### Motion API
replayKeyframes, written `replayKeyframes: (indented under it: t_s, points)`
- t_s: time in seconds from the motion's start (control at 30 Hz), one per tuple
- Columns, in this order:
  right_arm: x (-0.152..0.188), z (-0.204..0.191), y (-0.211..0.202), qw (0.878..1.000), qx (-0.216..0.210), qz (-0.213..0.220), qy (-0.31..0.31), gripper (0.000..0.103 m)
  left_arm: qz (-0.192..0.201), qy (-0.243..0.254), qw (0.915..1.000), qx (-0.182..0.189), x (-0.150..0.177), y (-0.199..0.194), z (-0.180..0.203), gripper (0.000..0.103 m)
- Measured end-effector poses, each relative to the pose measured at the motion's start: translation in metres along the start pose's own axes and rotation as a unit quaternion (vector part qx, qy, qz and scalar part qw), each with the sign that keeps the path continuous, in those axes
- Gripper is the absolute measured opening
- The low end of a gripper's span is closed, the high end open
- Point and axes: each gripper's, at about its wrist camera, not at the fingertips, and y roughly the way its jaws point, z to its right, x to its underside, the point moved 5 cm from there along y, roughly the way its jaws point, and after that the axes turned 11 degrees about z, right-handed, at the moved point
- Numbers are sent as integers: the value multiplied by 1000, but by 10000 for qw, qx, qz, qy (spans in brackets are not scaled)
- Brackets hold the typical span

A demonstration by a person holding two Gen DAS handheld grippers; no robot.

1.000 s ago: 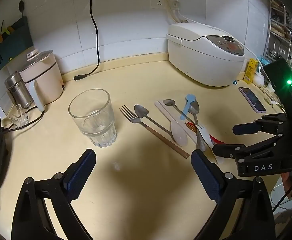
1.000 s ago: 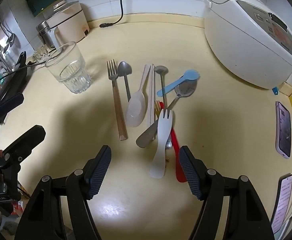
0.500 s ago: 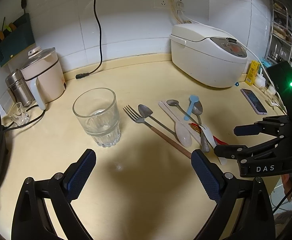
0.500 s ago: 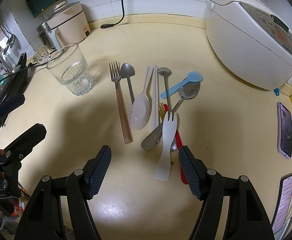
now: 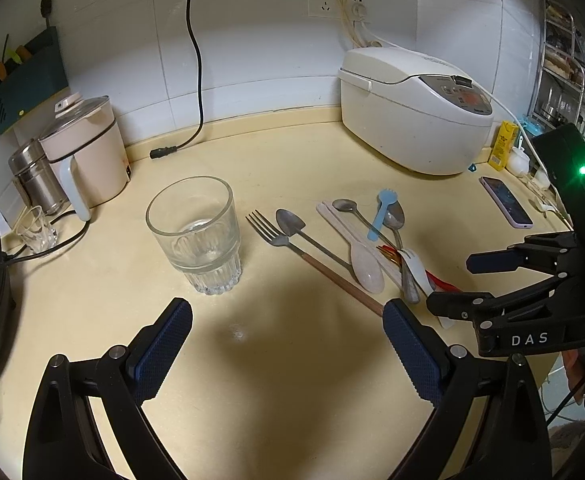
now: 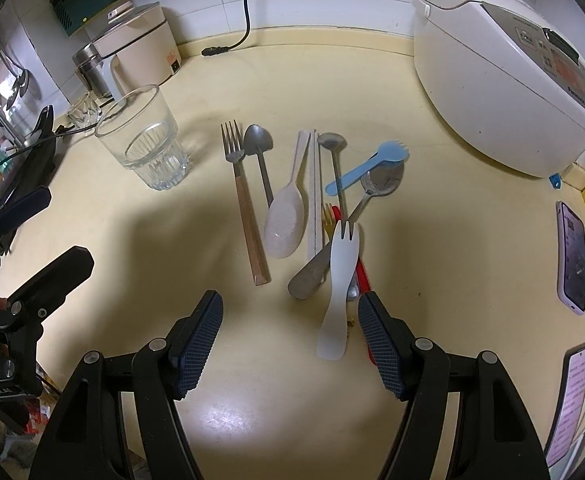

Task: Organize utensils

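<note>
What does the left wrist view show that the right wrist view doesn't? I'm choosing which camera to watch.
Only the left wrist view shows the wall sockets and the metal rack. Only the right wrist view shows the second phone at the counter's edge and the white spork's full handle. Both show the glass, the wooden-handled fork, the blue spork, the rice cooker, and both tongs, left and right, open and empty.

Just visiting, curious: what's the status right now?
Left gripper and right gripper open, empty. Utensils loose on counter, glass empty. White fork overlaps others.
</note>
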Motion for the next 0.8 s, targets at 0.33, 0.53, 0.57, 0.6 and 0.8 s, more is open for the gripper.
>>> replayKeyframes:
  t_s: [0.33,0.53,0.57,0.6,0.8]
  points:
    - [-1,-2,1,10000,-1,-24,-12,71,-5,-11,10000,29,0,-1,-1,98]
    - [-2,-2,3,10000,10,-45,-13,71,-39,-22,10000,60,-1,2,-1,98]
    - [-2,-2,3,10000,12,-45,-8,71,-39,-21,10000,62,-1,2,-1,98]
    - [-2,-1,3,10000,17,-47,-3,71,-38,-21,10000,61,-1,2,-1,98]
    - [-2,-2,5,10000,38,-53,35,71,-59,-14,9999,107,-1,6,-2,98]
